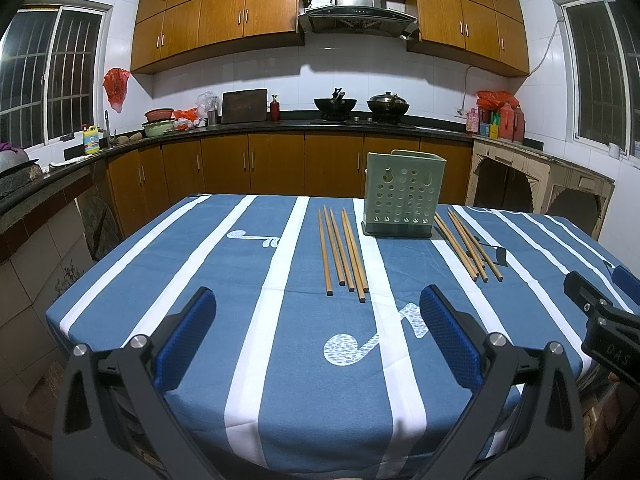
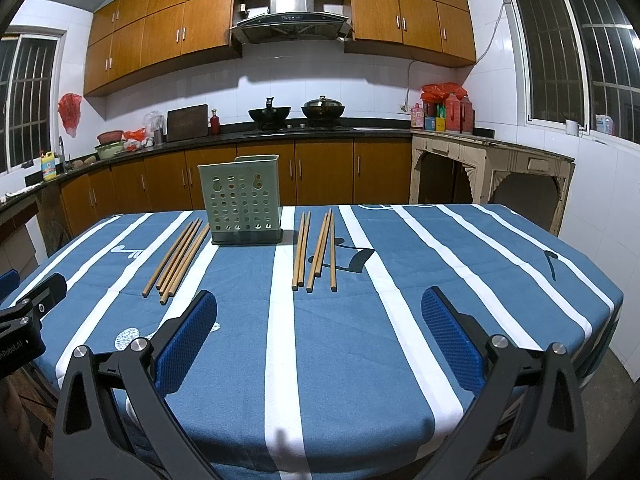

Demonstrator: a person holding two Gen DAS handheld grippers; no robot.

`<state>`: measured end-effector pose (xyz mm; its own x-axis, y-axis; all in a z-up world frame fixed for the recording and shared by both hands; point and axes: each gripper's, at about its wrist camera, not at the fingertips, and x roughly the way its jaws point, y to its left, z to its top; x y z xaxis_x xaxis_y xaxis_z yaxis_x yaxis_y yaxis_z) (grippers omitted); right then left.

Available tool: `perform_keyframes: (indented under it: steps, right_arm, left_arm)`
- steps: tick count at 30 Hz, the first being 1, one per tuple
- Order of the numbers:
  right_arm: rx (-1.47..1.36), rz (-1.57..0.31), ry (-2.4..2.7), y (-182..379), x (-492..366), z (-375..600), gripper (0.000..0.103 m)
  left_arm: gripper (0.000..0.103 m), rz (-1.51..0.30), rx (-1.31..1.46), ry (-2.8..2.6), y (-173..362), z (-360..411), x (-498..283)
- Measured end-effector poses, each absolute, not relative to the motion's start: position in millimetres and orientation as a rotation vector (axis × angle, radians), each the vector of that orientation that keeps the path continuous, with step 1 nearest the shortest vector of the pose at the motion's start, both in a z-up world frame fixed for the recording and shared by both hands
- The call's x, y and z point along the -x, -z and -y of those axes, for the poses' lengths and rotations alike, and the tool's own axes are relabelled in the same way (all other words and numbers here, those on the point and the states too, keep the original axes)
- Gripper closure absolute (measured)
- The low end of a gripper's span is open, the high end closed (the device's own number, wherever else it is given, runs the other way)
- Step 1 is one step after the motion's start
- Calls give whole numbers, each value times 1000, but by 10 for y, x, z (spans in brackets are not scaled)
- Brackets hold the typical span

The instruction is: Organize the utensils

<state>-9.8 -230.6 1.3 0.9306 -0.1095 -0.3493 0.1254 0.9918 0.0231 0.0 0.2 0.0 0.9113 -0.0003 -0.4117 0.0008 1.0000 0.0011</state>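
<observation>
A green perforated utensil holder (image 1: 402,196) stands upright on the table's far side; it also shows in the right wrist view (image 2: 242,202). Several wooden chopsticks (image 1: 342,252) lie flat to its left, and another bunch of chopsticks (image 1: 468,244) to its right. In the right wrist view the left bunch (image 2: 178,258) and the right bunch (image 2: 316,254) flank the holder. My left gripper (image 1: 318,332) is open and empty, above the near table, short of the left bunch. My right gripper (image 2: 320,332) is open and empty, short of the right bunch.
The table carries a blue cloth with white stripes (image 1: 276,280). The right gripper's body shows at the right edge of the left wrist view (image 1: 600,316). Kitchen counters with woks (image 1: 336,106) and cabinets stand behind the table.
</observation>
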Motion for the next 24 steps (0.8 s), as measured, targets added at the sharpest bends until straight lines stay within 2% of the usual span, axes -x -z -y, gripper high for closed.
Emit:
perform_keyframes:
  steps: [24]
  right_arm:
    - [-48, -356, 120, -11, 100, 2311, 2]
  left_arm:
    - [4, -426, -2, 0, -4, -21, -17]
